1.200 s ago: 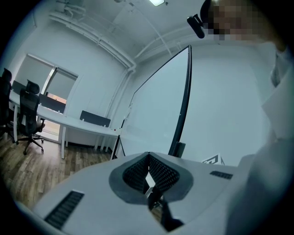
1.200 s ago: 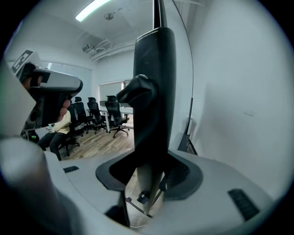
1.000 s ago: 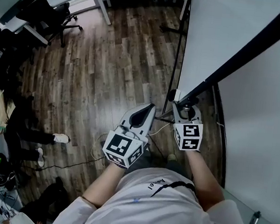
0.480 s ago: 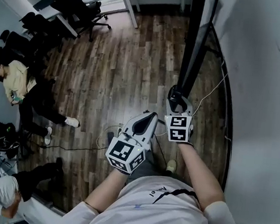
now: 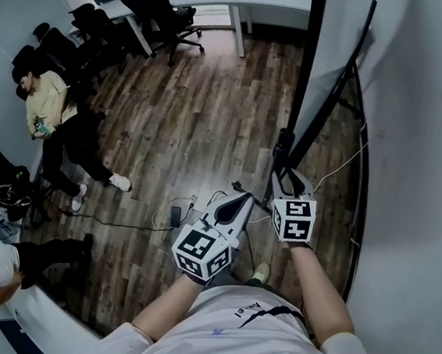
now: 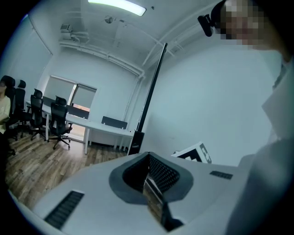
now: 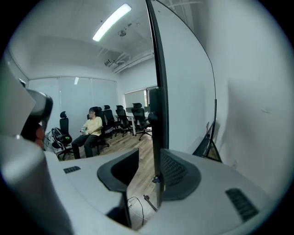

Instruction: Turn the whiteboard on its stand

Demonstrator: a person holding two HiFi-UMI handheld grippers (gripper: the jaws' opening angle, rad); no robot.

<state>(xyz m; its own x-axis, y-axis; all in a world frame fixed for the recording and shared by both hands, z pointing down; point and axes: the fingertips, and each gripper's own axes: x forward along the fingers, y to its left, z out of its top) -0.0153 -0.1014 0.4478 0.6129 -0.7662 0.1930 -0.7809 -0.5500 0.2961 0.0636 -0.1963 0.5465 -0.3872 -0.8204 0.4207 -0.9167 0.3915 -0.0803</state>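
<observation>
Whiteboard [image 5: 308,64] is seen edge-on, standing upright, its dark frame rising ahead of the person above the wood floor [image 5: 212,116]. Right gripper [image 5: 285,154] is raised to that edge. The frame is taken between its jaws, close against one pad, with a gap left at the other. The jaws have just been closing and are not clamped. Left gripper [image 5: 242,200] is held just beside it, jaws brought together, nothing between. Office chairs [image 5: 156,8] and a seated person [image 5: 51,107] are noted well apart.

Cool, fairly dim light comes from a ceiling strip lamp [image 7: 111,21] and a bright window [image 6: 81,97]; shadows are soft. The whiteboard [image 7: 158,69] edge is a dark silhouette. Every view bends at its rim, and both gripper views blacken at the corners.
</observation>
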